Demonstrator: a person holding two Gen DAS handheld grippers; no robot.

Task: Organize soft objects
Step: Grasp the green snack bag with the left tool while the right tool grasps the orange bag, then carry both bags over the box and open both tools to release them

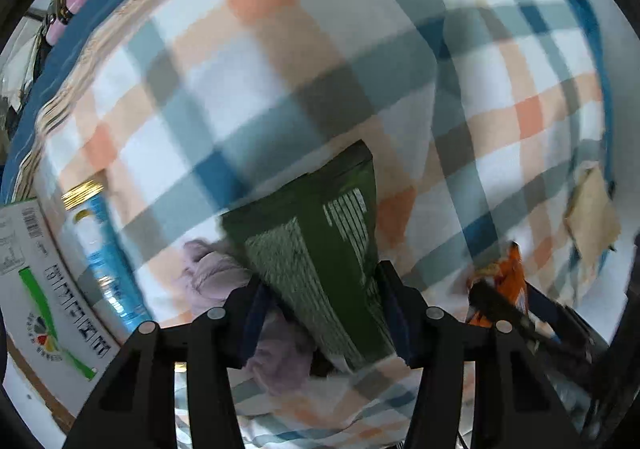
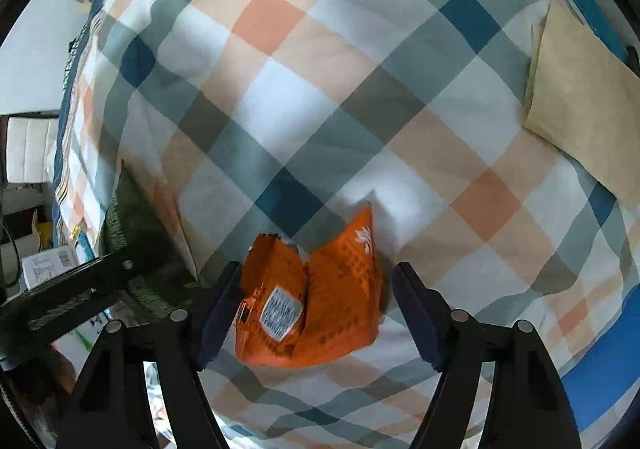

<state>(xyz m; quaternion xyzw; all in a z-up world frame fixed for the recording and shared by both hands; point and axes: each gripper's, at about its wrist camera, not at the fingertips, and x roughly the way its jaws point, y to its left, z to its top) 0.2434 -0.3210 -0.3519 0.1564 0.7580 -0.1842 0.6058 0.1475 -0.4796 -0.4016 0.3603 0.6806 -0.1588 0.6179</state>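
A dark green snack bag stands between the fingers of my left gripper; the jaws sit at its two sides and seem closed on it. A lilac cloth lies crumpled just left of it. In the right wrist view my right gripper is open around a crumpled orange packet lying on the plaid blanket; the fingers are apart from it. The green bag and my left gripper's arm show at the left.
A blue and white bottle and a white cardboard box lie at the left of the left wrist view. A beige pillow lies on the blanket at the right. The orange packet shows at the right.
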